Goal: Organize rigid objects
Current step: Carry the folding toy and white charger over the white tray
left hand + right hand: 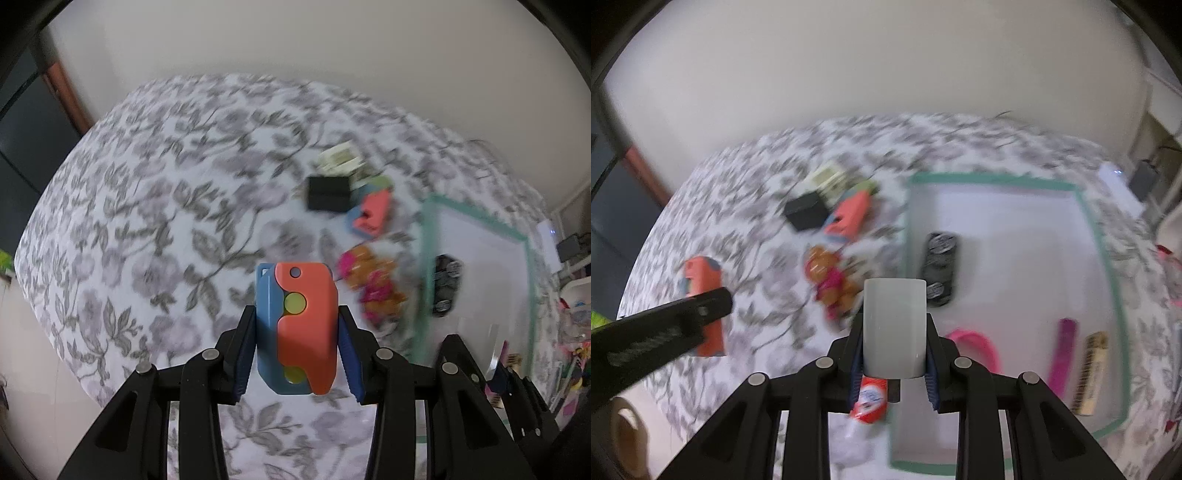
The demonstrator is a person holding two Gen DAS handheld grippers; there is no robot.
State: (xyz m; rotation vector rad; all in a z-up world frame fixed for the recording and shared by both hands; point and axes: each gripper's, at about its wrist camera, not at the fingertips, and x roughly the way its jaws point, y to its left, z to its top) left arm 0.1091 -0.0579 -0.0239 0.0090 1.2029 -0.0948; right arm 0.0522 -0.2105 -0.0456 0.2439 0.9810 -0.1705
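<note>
Left tool (297,343) grips orange-blue block (303,332); right tool (894,354) grips grey cup (894,328) above tray (1104,258).

Two orange-and-blue toys (703,306) (849,216), one black box (806,214), one black car (940,267).

**Inspector:** Right half of the counter (757,177)?

**Clerk:** Marked rectangle (990,180) laid flat there. Inside, just beside the left border, a wheeled item (940,266). Nearer, a ring (982,339). By the right border, a strip (1062,354) with a bar (1089,373) to its right, side by side.

**Inspector:** Left of the rectangle?

**Clerk:** At the back, a card stack (831,181). Before it, a box (807,214), with a flat block (849,218) just beside on the right. Nearer still, a bundle (831,280). Just outside the near left border, a tube (870,402).

**Inspector:** Off the counter?

**Clerk:** Second block (306,325) between the left tongs (297,332), and a beaker (894,325) between the right tongs (894,332), both above the counter.
</note>
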